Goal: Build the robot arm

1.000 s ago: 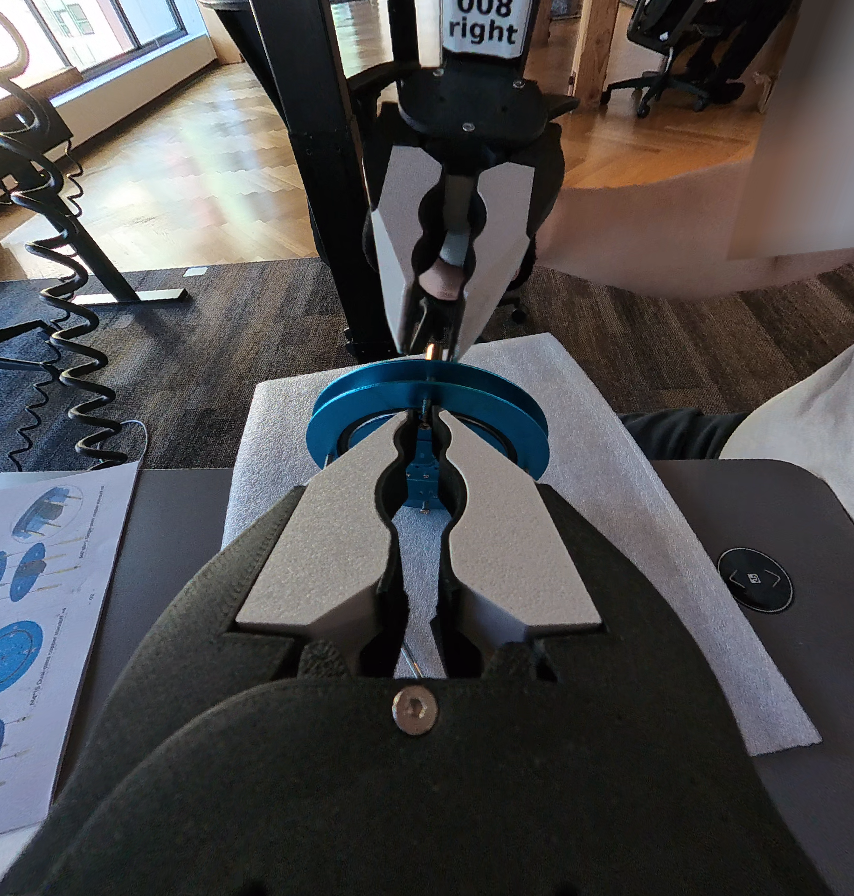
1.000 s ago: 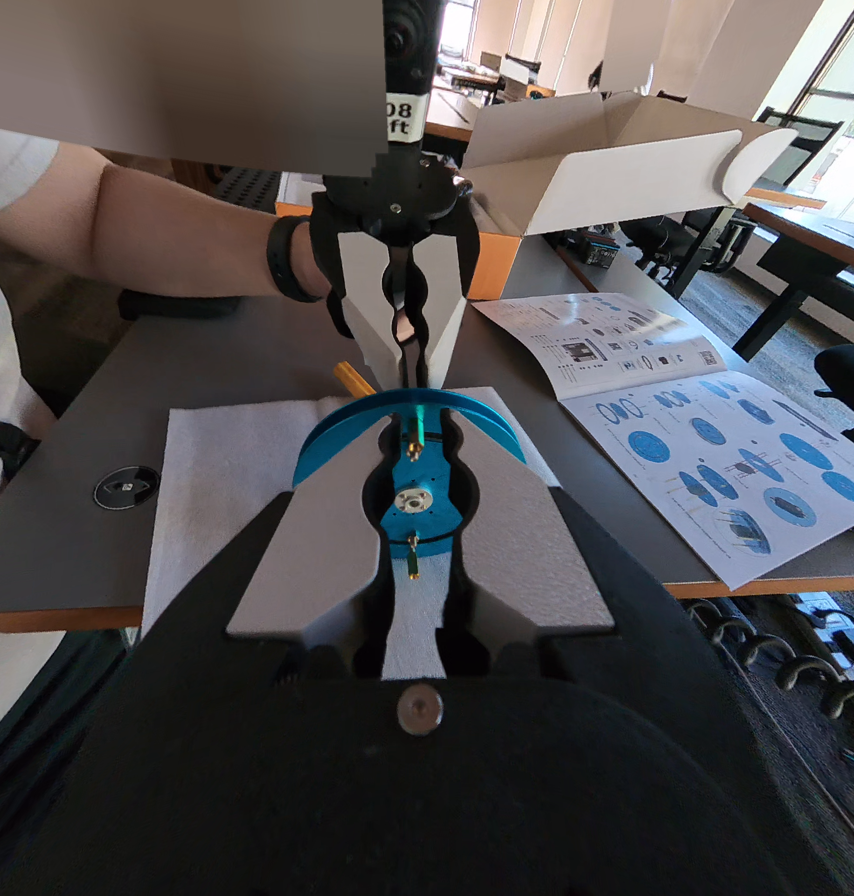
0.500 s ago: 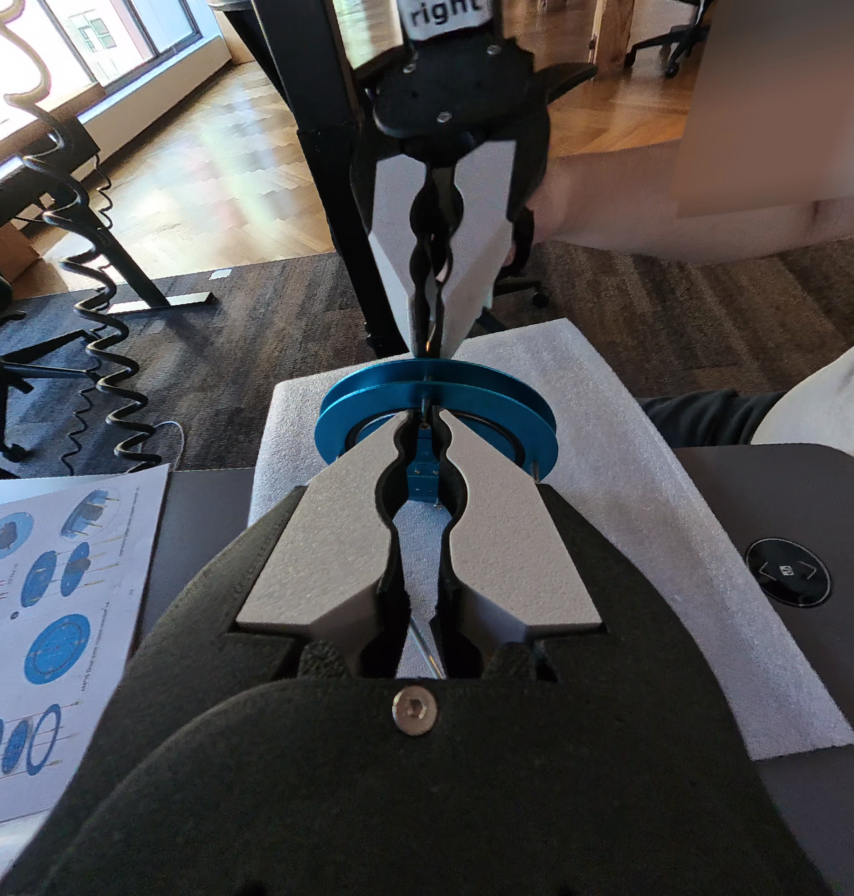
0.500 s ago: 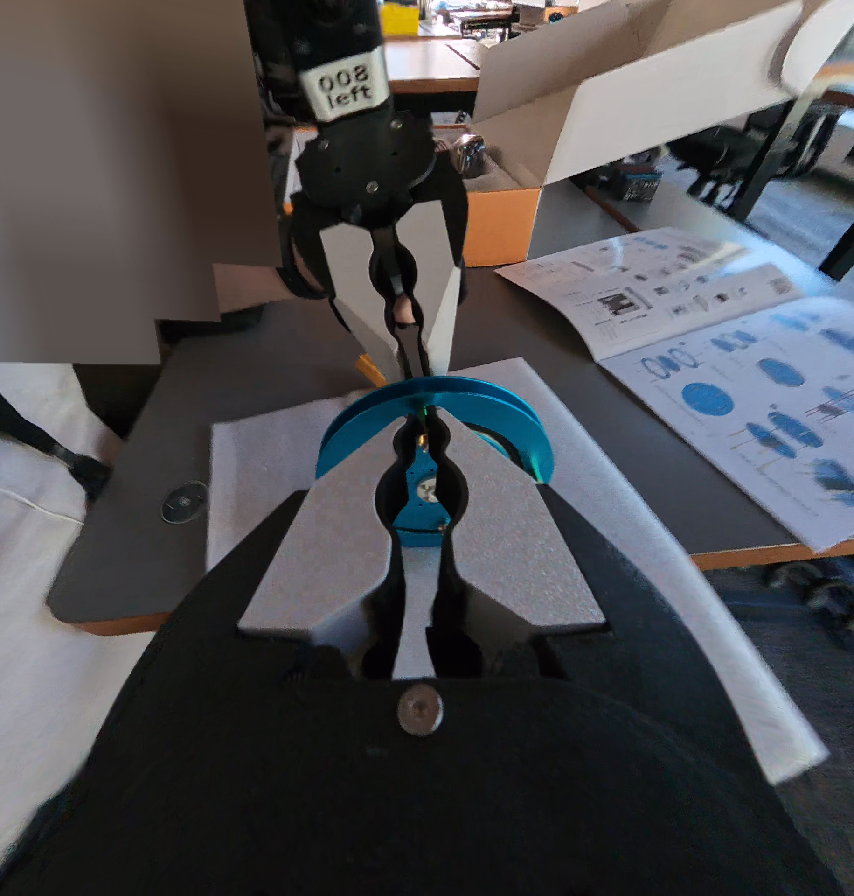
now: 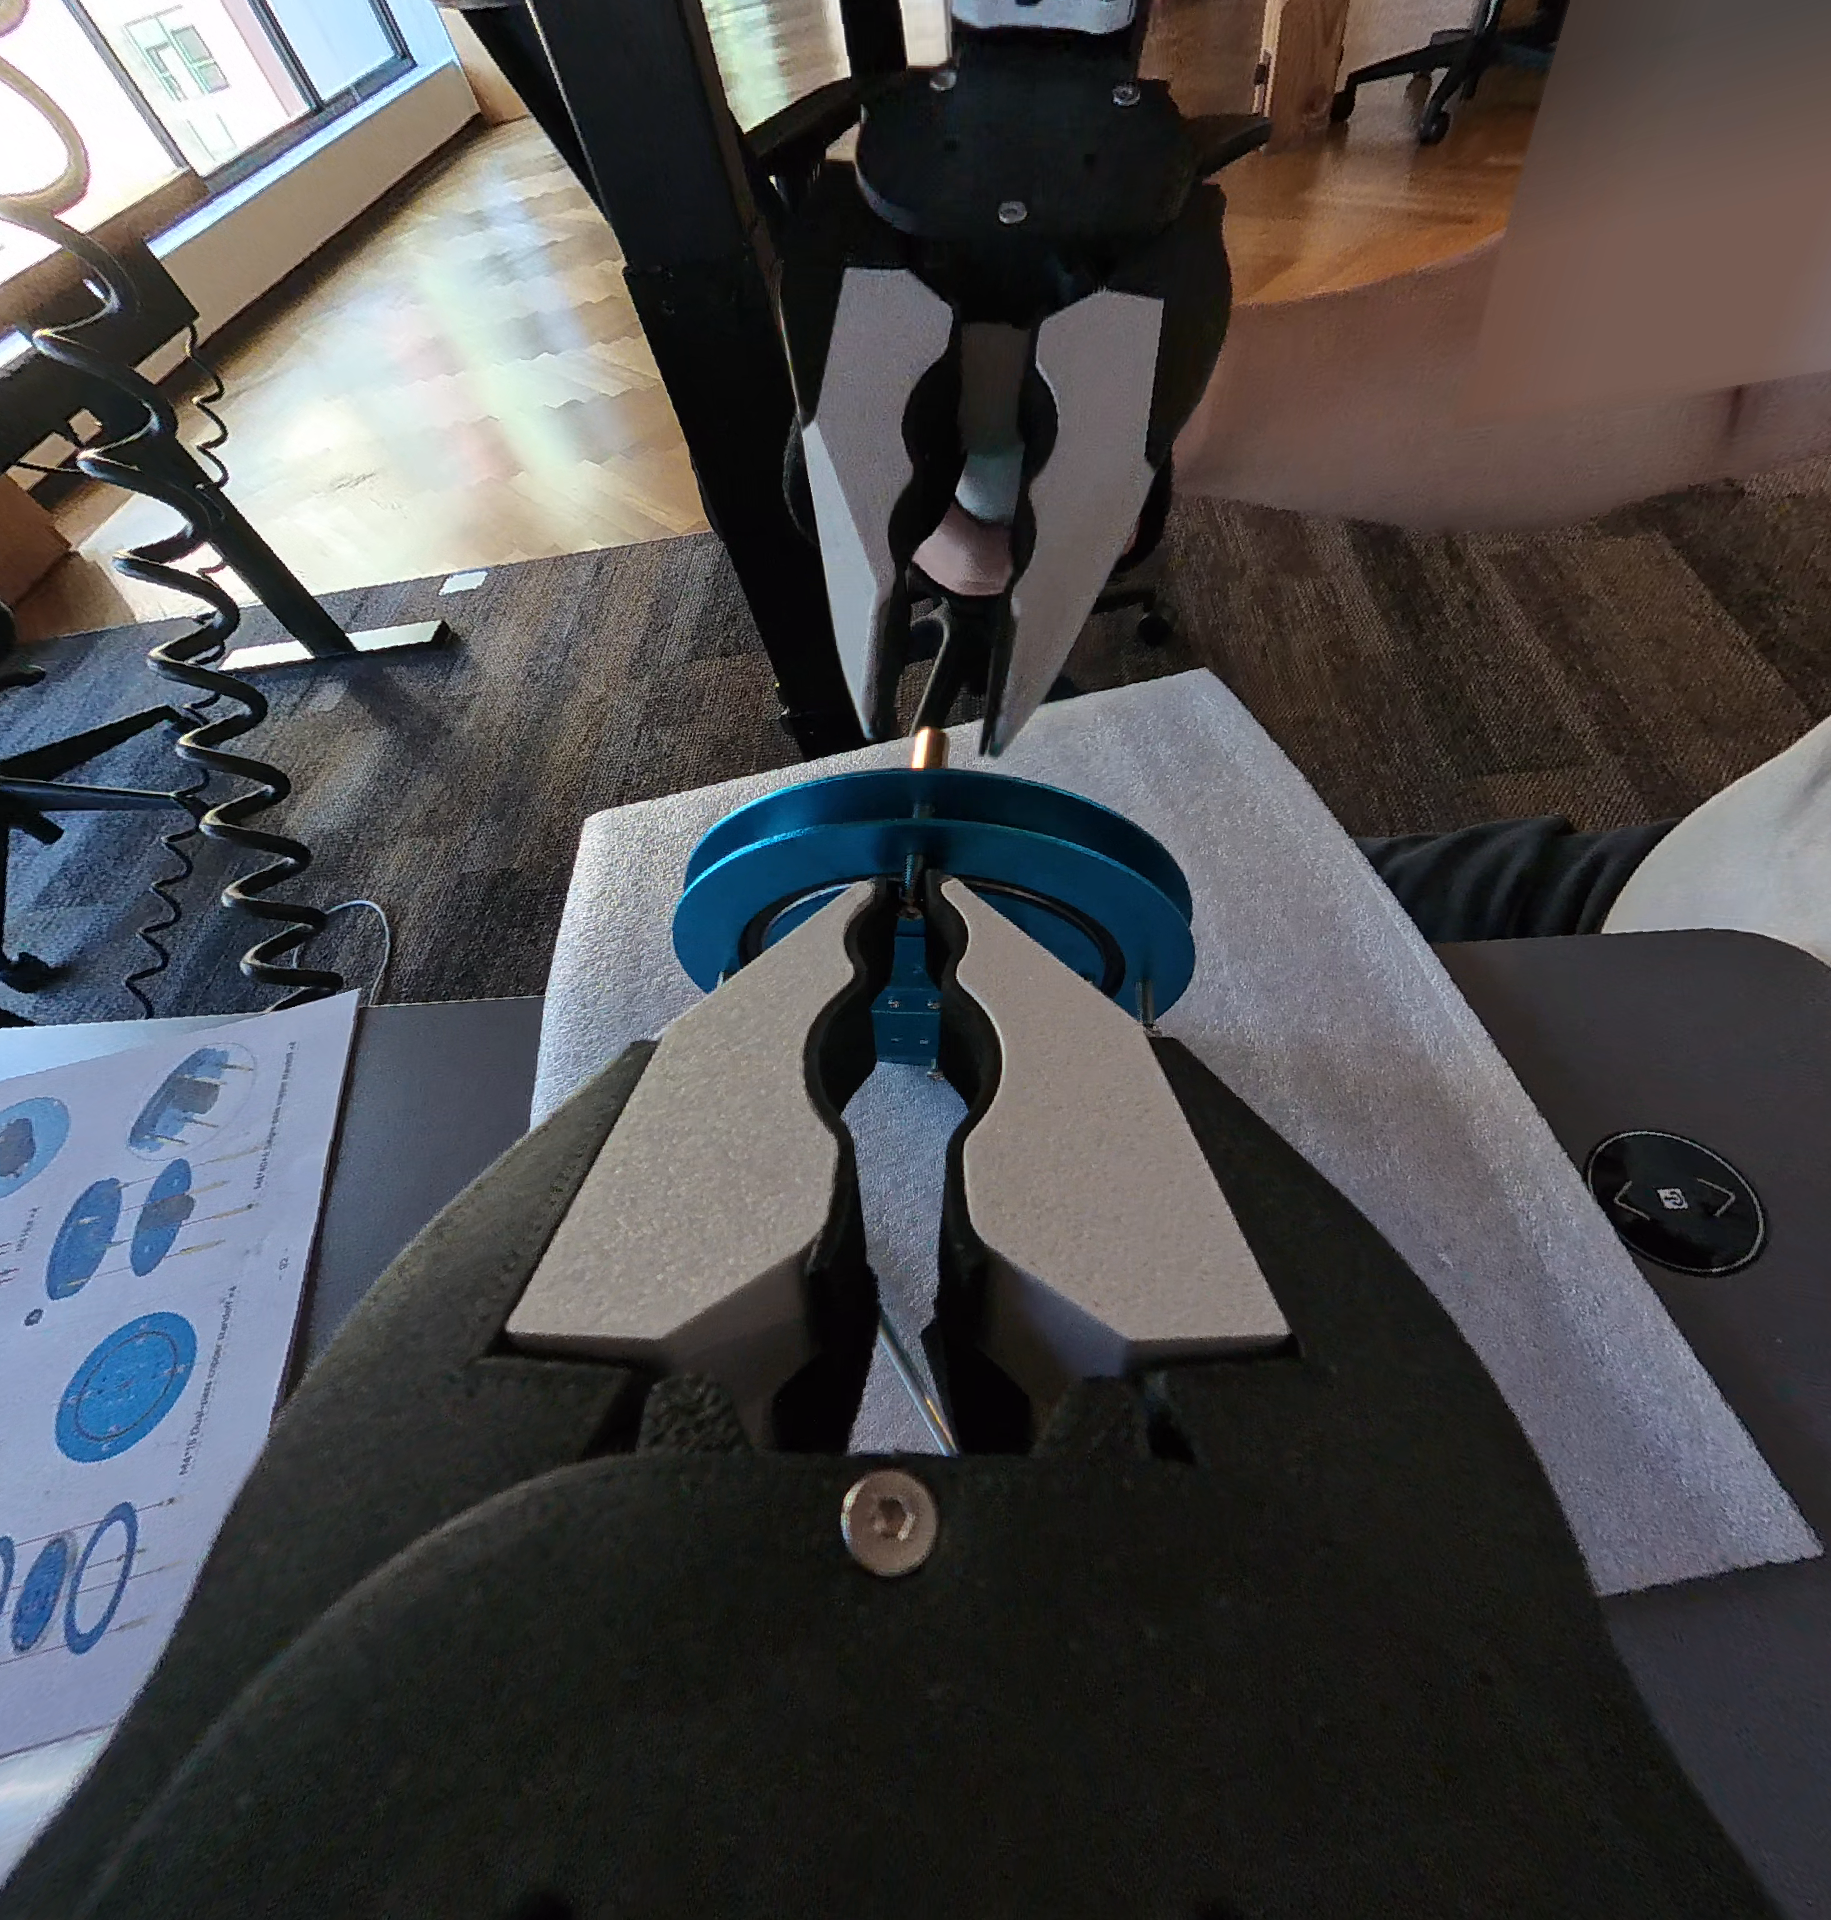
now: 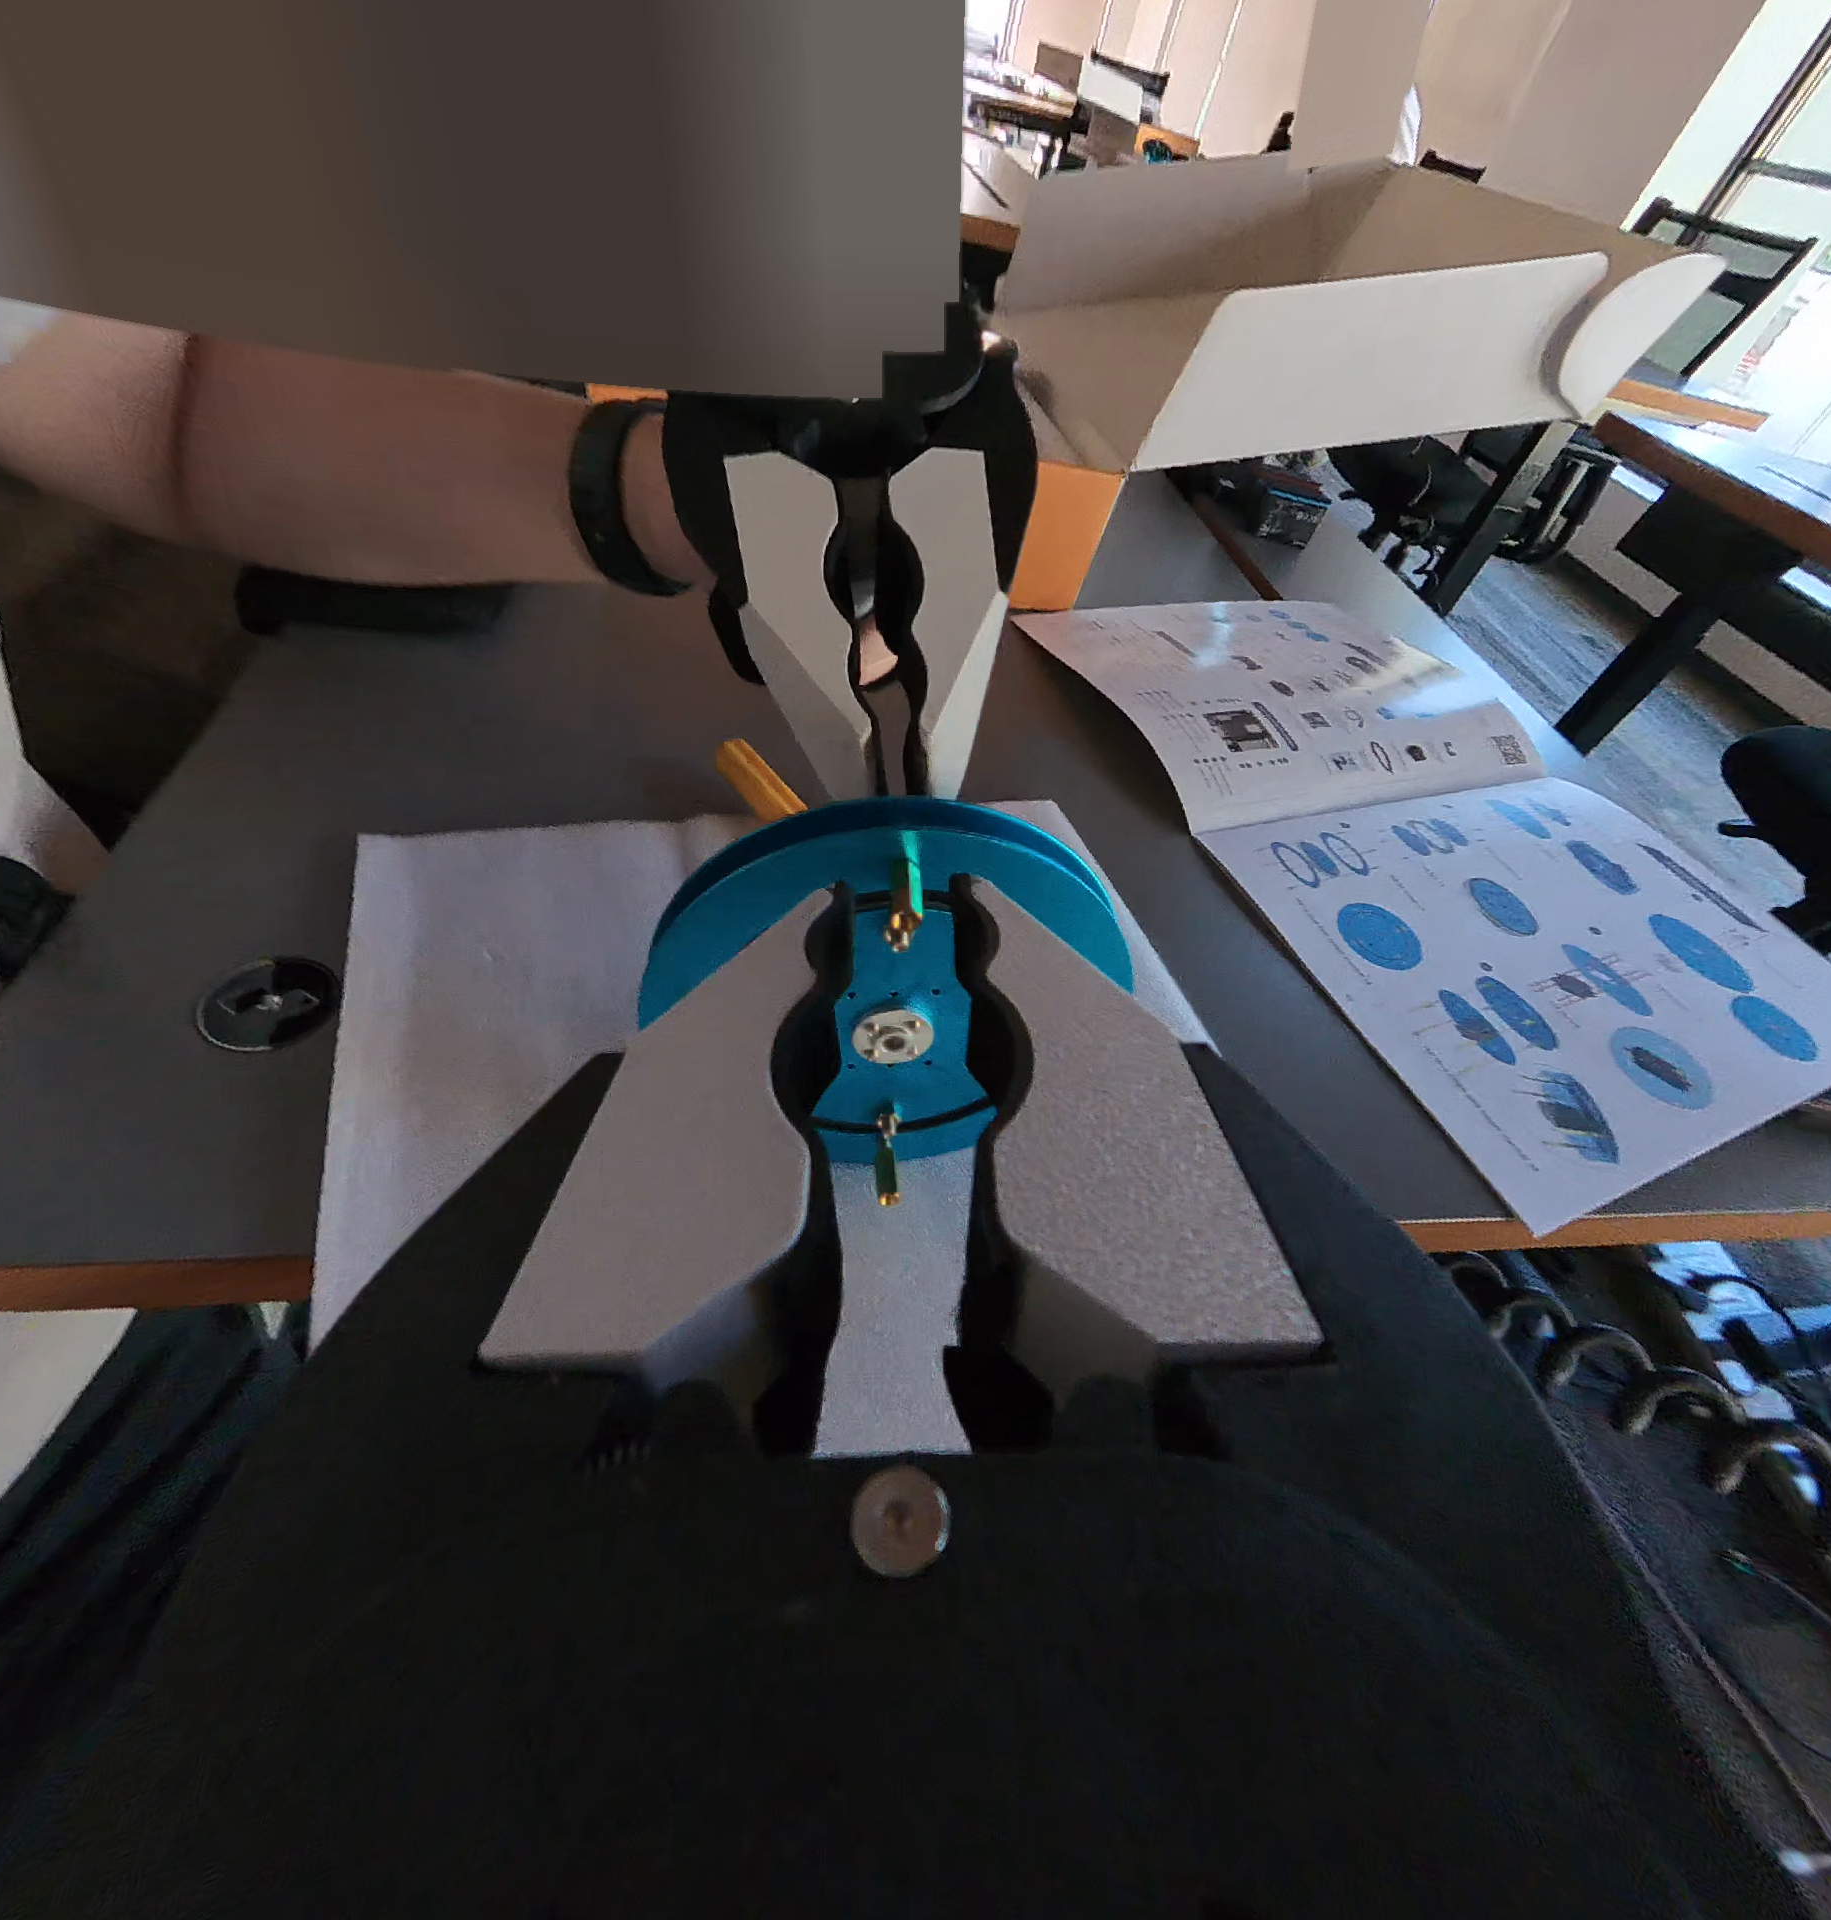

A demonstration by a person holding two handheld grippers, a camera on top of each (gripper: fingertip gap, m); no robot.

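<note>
Grey desk under a white foam sheet; on the sheet, standing on edge, blue disc assembly. Looks like rigid anodised metal: stiff, fairly light, slick on its faces, prone to tipping or rolling. Best taken by the rim or by a post, not the flat faces. Left gripper pinched nearly closed on the upper rim, steadying it. Right gripper parted, straddling a brass standoff without clear contact. Yellow handle just behind the discs. Farther out: open illustrated booklet, white cardboard box, carpet and wood floor beyond.
</note>
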